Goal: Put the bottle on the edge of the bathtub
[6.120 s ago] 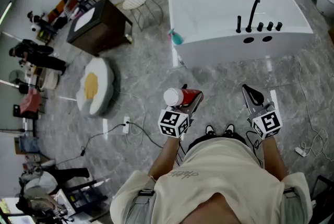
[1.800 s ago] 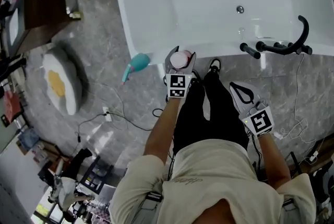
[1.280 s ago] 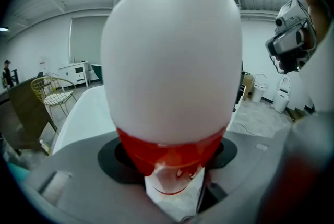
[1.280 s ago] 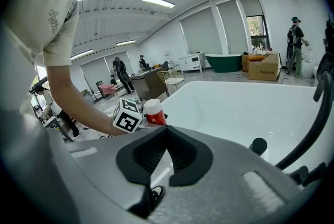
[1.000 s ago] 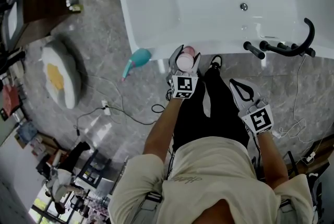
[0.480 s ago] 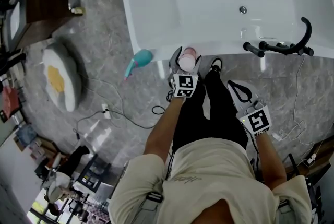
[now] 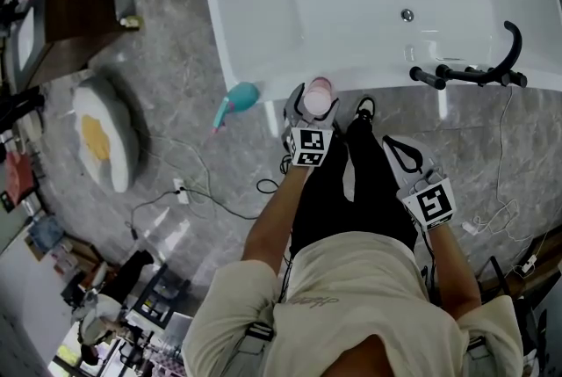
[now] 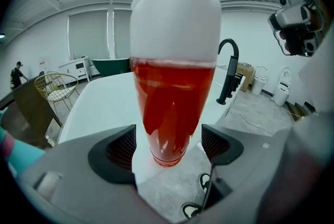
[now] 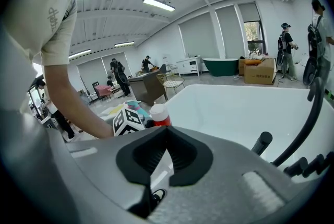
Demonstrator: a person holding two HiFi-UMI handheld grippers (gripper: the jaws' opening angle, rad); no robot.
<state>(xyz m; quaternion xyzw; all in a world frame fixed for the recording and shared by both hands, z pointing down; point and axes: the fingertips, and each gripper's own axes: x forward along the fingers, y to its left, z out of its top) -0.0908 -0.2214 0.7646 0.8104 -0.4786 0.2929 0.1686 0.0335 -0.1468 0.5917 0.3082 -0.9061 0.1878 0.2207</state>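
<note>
Left gripper view shows the bottle (image 8: 172, 97), red with a white cap, standing upright on the white rim of the bathtub (image 8: 99, 105), close to the rim's outer edge with grey floor showing just below its base. It stands between the two jaws of the left gripper (image 7: 313, 110), which are spread apart: a strip of white rim shows on each side between the dark pads (image 8: 121, 149) and the bottle's narrow lower end, so the jaws flank the bottle without pressing on it. A black curved faucet (image 8: 228, 69) rises from the rim further along, to the right. In the head view the bottle's cap sits at the near rim of the tub, just ahead of the left gripper's marker cube, and the faucet stands well off to the right on the same rim. The right gripper (image 7: 406, 157) hangs lower beside the person's leg, away from the tub; the right gripper view shows its jaw tips pressed together with nothing between them. A teal object (image 7: 235, 101) lies on the marbled floor just beside the tub's outer wall, left of the bottle, and an egg-shaped cushion (image 7: 98, 138) lies well apart further left.
</note>
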